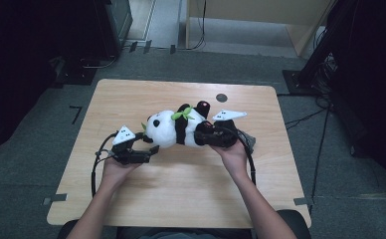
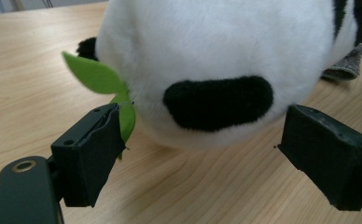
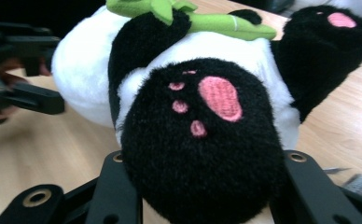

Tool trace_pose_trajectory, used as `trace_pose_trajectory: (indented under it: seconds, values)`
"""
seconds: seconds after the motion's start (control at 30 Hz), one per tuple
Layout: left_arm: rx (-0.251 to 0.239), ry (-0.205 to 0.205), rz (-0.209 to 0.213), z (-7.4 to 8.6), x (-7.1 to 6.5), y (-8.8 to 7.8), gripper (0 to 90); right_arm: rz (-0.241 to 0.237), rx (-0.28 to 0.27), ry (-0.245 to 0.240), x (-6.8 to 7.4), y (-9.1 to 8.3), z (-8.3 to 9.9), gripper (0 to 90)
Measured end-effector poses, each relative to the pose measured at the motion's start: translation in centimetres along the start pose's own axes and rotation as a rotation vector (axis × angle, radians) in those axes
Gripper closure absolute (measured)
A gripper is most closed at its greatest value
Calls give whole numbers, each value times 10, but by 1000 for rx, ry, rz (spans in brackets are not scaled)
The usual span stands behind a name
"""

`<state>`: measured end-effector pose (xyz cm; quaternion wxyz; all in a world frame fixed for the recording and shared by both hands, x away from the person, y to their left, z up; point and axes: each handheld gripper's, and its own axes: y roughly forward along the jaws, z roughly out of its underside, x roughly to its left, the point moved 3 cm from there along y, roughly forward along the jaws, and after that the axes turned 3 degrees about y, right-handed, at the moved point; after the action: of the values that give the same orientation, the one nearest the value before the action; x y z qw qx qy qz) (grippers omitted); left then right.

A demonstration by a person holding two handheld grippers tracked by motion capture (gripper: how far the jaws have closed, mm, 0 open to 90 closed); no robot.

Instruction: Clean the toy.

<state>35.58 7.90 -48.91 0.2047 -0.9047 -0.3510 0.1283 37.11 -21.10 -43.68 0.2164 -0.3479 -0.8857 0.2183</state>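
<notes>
two tools | right tool (image 3: 202, 186) clamps panda (image 1: 173, 128) foot | left tool (image 2: 207, 154) wide at head

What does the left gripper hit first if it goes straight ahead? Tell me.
Most likely the plush panda: the left gripper points at its white head, open jaws on either side of the black patch. The green leaf lies by one pad; contact is unclear.

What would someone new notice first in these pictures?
The plush panda lying in the middle of the wooden table, with green felt leaves on its chest. The right tongs are clamped on one black foot with pink pads, while the left tongs sit open by its white head, not pressing on it.
</notes>
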Motion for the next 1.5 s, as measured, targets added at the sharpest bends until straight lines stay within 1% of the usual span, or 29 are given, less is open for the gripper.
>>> trace_pose_trajectory:
  seconds: [0.07,0.1,0.13,0.2,0.23,0.27,0.3,0.33,0.4,0.47,0.57,0.63,0.7,0.73,0.83,0.87,0.93,1.0,1.03,1.1,1.13,1.17,1.2,1.23,1.27,1.3,1.37,1.43,1.5]
  values:
    - [-25,20,4,-1,-2,1,64,-40,18,6,4,-1,0,586]
    - [-35,28,19,-1,-4,3,32,-53,19,13,5,-1,0,586]
    - [-38,29,32,-1,-5,4,30,-90,25,25,6,-1,1,585]
    - [-16,37,11,0,-8,9,34,-112,25,24,9,0,1,585]
    - [7,26,-24,1,-9,12,66,-105,28,19,10,0,1,585]
    - [7,26,-24,1,-9,12,132,-105,28,19,10,0,1,585]
    - [3,39,-43,1,-10,11,132,-103,31,10,11,1,1,584]
    - [11,26,-47,0,-10,11,209,-96,30,4,12,2,1,575]
    - [21,-10,-24,-2,-7,8,314,-82,24,-2,12,2,2,528]
    - [25,-54,-4,-3,-5,5,393,-78,-9,-1,10,2,2,470]
    - [7,-58,-10,-7,-4,-1,466,-66,-70,-51,10,1,4,341]
    - [7,-66,-4,-9,-2,-4,485,-58,-101,-92,10,0,6,271]
    - [3,-83,-2,-11,1,-8,488,-62,-104,-106,10,-1,10,223]
    - [0,-91,-3,-12,2,-9,489,-73,-99,-123,11,-1,14,189]
    - [-19,-122,16,-16,2,-13,490,-56,-58,-146,9,3,26,114]
    - [-13,-129,31,-17,1,-13,490,-42,-54,-149,9,4,29,111]
    - [12,-115,42,-19,-4,-12,488,-24,-50,-141,10,9,31,36]
    - [38,-119,51,-20,-9,-11,484,-36,-55,-137,11,15,33,3]
    - [44,-130,58,-21,-11,-10,482,-35,-48,-150,12,18,34,0]
    - [48,-175,84,-22,-12,-9,476,16,-24,-167,13,24,37,0]
    - [45,-185,90,-22,-13,-9,473,49,-12,-177,15,27,39,1]
    - [45,-190,98,-22,-13,-8,473,74,-16,-178,16,28,40,35]
    - [46,-197,105,-22,-13,-8,470,96,-39,-171,16,28,40,103]
    - [37,-211,115,-22,-12,-8,463,102,-65,-157,16,26,41,170]
    - [41,-207,121,-21,-11,-8,454,100,-89,-150,16,23,41,232]
    - [45,-195,115,-21,-12,-8,435,87,-89,-151,16,21,39,284]
    - [49,-152,91,-21,-14,-6,356,88,-72,-156,15,21,38,344]
    - [40,-98,75,-19,-14,-3,269,94,-50,-152,15,20,38,381]
    - [18,-37,69,-17,-13,-1,195,95,-42,-126,12,18,37,405]
